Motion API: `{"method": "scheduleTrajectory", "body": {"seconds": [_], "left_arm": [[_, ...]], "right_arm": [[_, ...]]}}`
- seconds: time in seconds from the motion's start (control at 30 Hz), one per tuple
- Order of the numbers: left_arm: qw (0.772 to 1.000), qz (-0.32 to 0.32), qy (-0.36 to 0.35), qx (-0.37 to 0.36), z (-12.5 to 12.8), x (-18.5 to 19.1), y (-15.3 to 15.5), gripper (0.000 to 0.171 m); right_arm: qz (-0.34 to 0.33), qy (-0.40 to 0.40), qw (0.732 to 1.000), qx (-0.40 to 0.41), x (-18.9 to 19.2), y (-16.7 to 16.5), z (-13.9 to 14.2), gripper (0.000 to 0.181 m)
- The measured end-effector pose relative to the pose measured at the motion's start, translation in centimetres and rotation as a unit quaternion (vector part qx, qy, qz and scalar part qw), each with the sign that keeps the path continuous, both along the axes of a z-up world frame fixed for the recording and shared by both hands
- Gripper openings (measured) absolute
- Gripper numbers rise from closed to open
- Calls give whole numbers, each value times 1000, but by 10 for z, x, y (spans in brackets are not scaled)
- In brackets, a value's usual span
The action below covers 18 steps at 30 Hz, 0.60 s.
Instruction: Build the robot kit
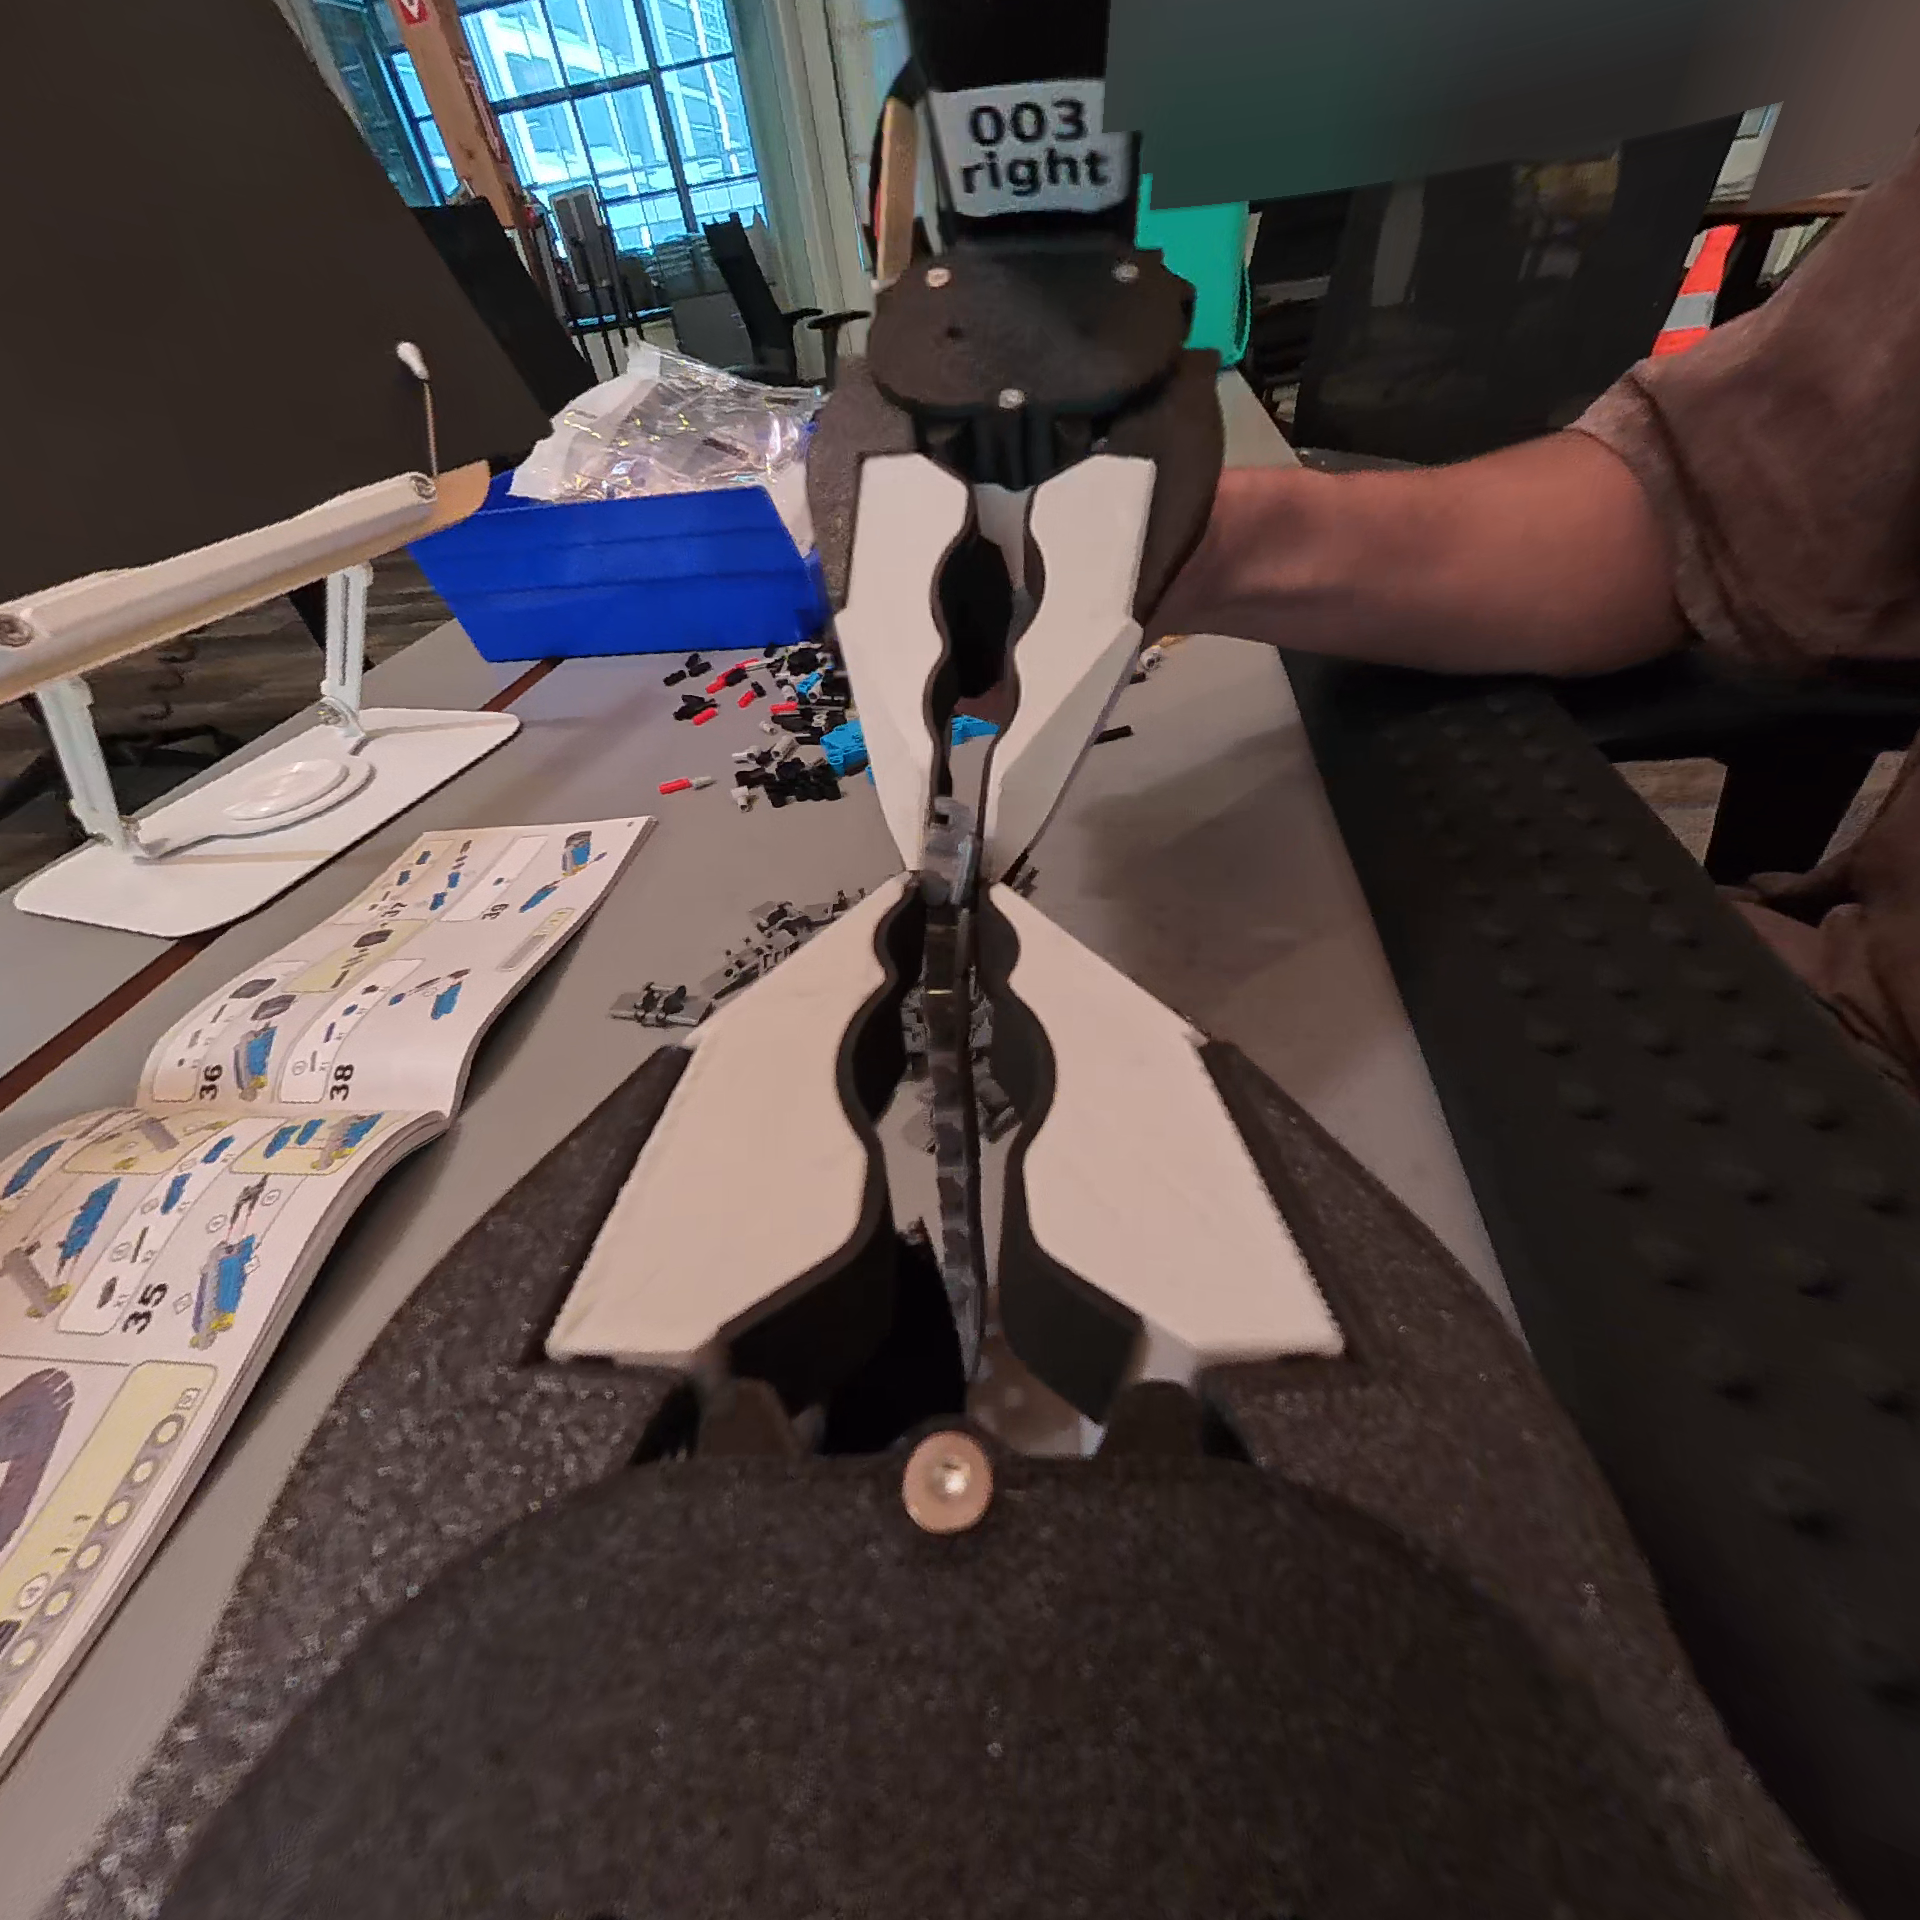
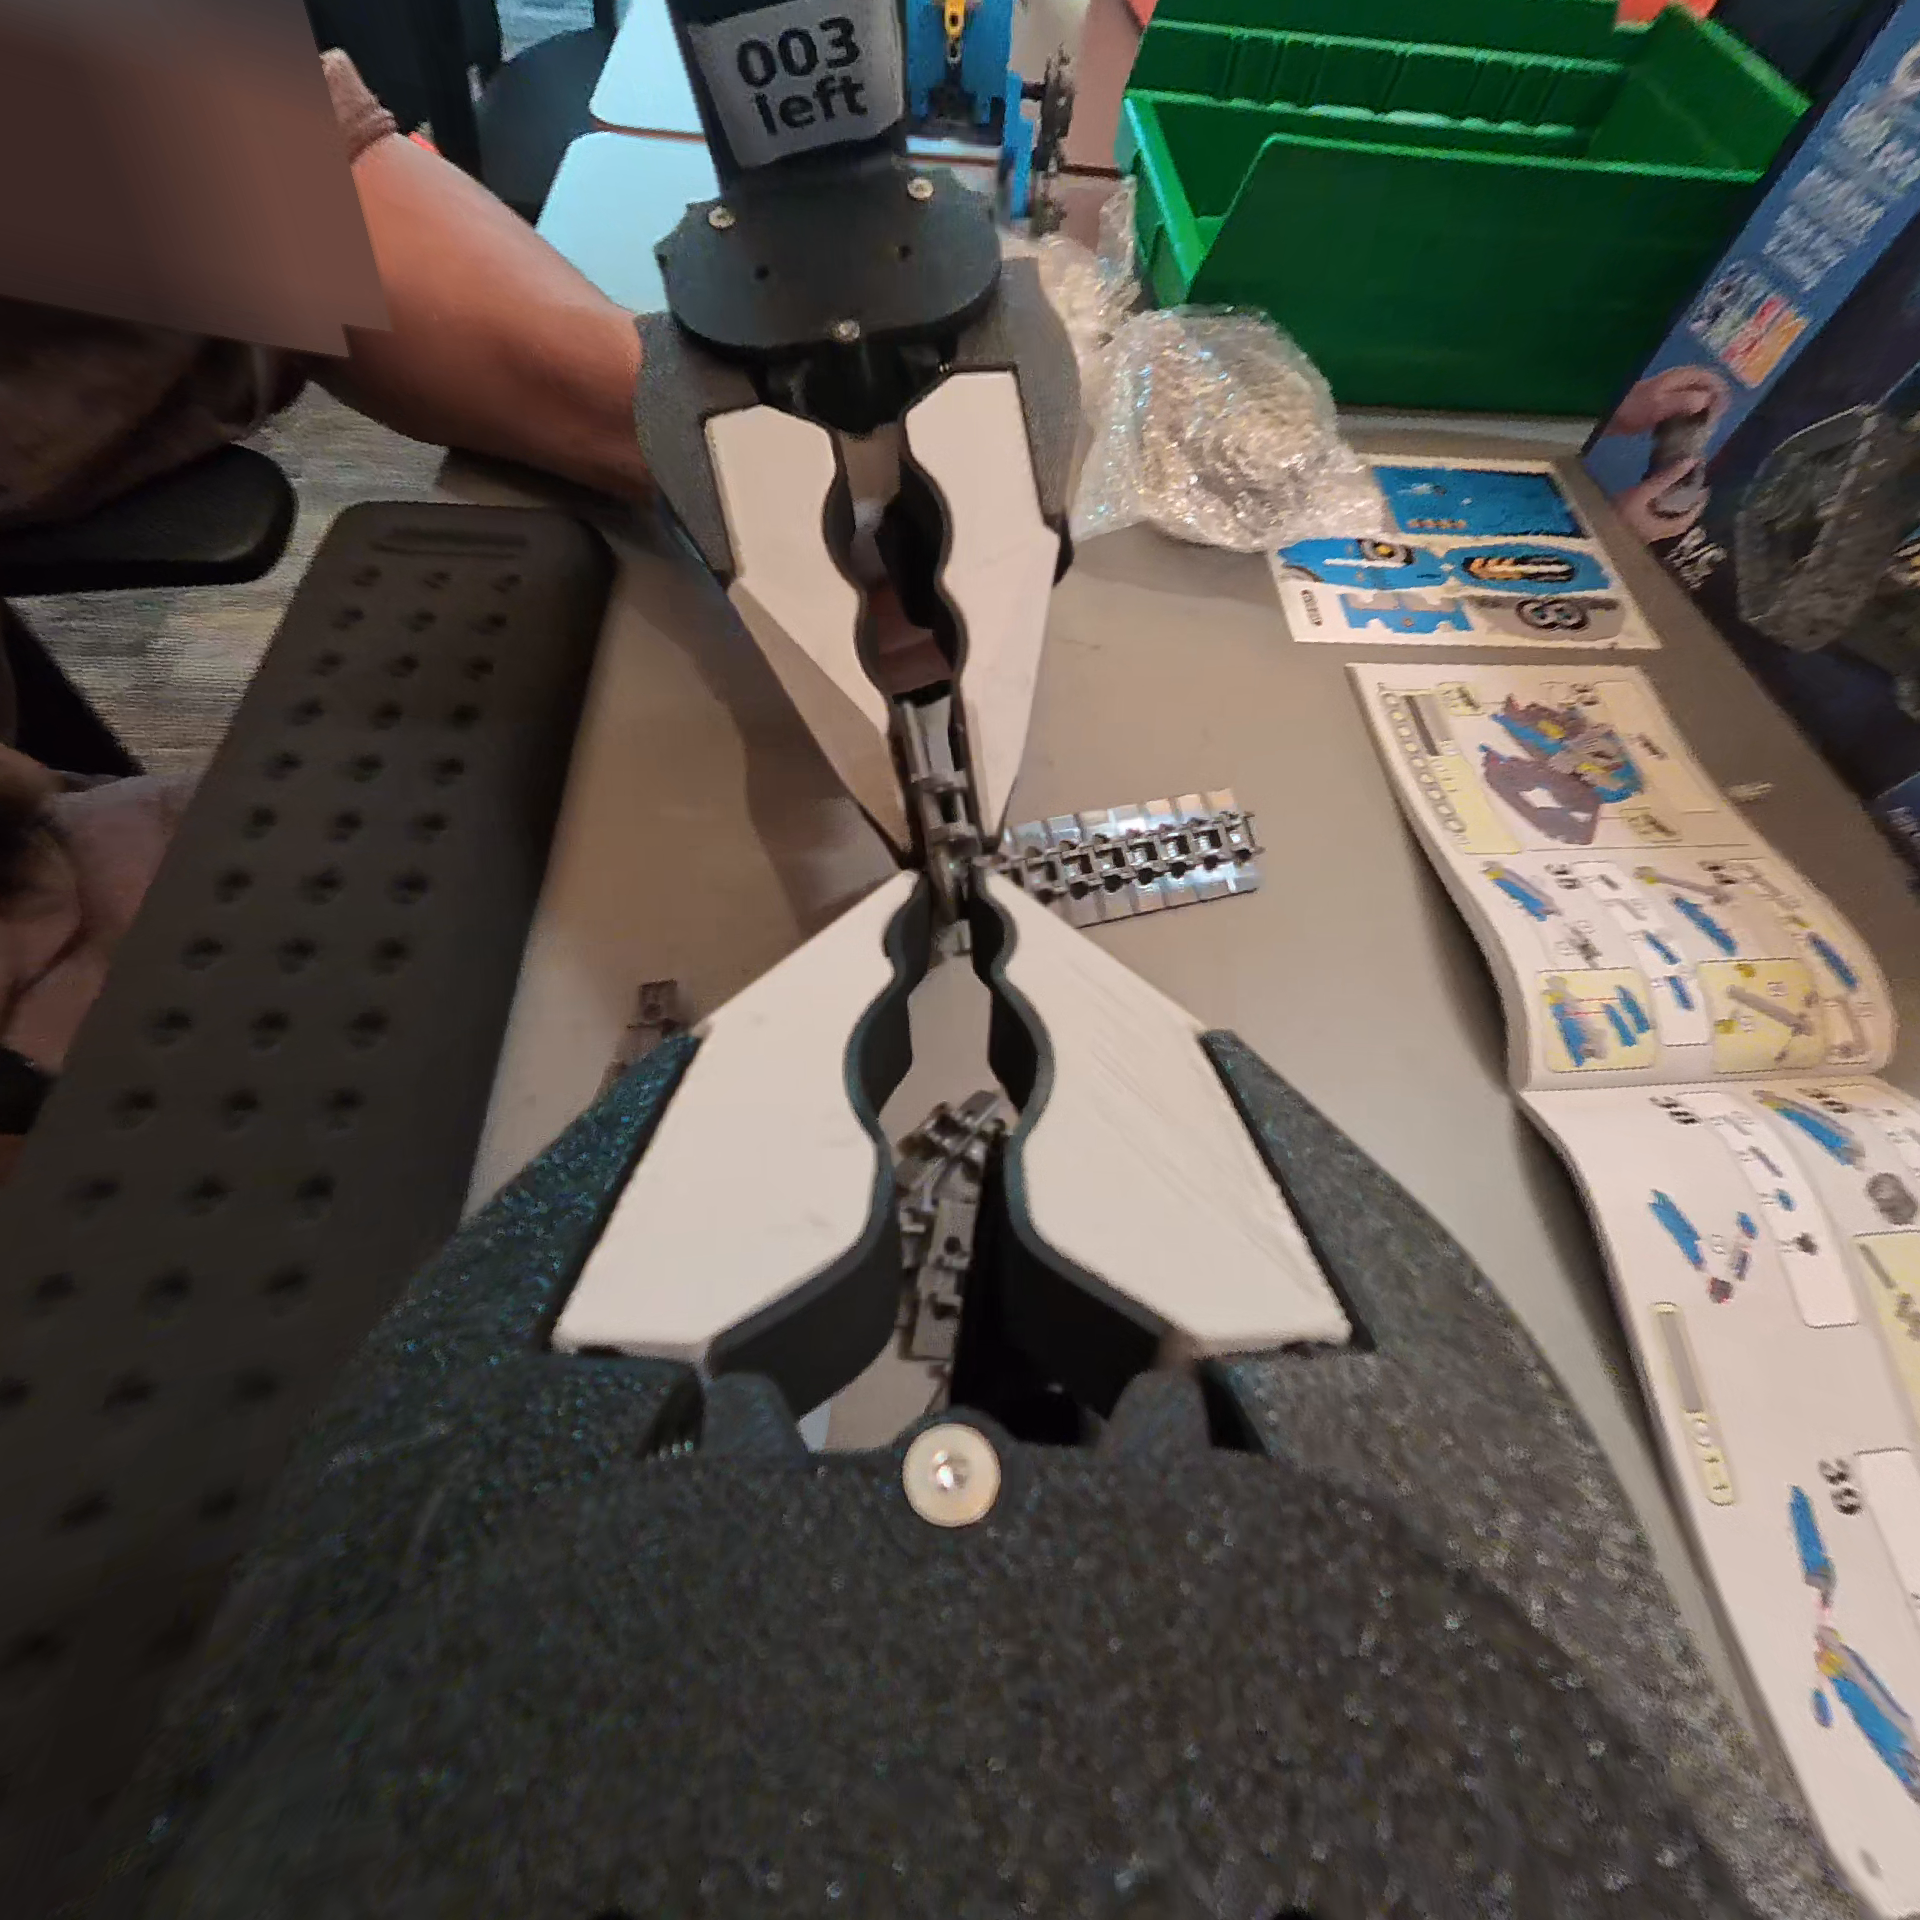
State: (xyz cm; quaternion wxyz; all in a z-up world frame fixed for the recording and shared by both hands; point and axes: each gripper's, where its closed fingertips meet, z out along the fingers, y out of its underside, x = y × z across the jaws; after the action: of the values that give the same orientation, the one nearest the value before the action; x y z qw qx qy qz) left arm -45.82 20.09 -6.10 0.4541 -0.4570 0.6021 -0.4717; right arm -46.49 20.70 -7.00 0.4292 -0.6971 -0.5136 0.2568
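My left gripper [image 1: 948, 899] and right gripper [image 1: 951, 831] meet tip to tip above the grey table [image 1: 623, 935]. Each is shut on a piece of grey toy track chain. The left's piece [image 1: 951, 1049] runs back between its fingers. The right's link [image 1: 951, 847] sticks out of its tips and touches the left's. In the right wrist view, my right gripper [image 2: 951, 914] faces the left gripper [image 2: 940, 847], with chain links [image 2: 940, 779] in the left's jaws and more chain [image 2: 945, 1216] between my own fingers. Another track strip [image 2: 1143, 857] lies on the table just right of the tips.
An open instruction booklet [image 1: 312, 1039] [image 2: 1662, 935] lies beside the grippers. Loose small parts [image 1: 779, 727], a blue bin [image 1: 623, 571] and a white stand [image 1: 260, 810] are beyond. Green bins [image 2: 1455, 208], a plastic bag [image 2: 1216, 436], a sticker sheet [image 2: 1455, 561] and a box [image 2: 1818, 364] stand opposite. A black perforated seat [image 2: 291, 935] borders the table. Only a small space, under 4 cm, lies between the two pairs of fingers.
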Motion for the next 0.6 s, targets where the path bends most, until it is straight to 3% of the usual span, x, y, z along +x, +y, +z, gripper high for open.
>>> {"method": "scheduleTrajectory", "body": {"seconds": [0.13, 0.2, 0.37, 0.6], "left_arm": [[999, -10, -10, -44, 4, -1, 1, 7], [998, -16, -12, -64, 5, -2, 2, 8], [997, -20, -11, -75, 6, -3, 2, 7], [997, -32, -17, -73, 8, -3, -5, 7]], "right_arm": [[-17, 4, 999, 51, 1, 7, 7, 19], [-6, 7, 998, 56, -2, 4, 8, 11], [-1, 11, 996, 93, -3, 4, 9, 10], [24, 42, 999, 3, -4, -6, 8, 3]]}}
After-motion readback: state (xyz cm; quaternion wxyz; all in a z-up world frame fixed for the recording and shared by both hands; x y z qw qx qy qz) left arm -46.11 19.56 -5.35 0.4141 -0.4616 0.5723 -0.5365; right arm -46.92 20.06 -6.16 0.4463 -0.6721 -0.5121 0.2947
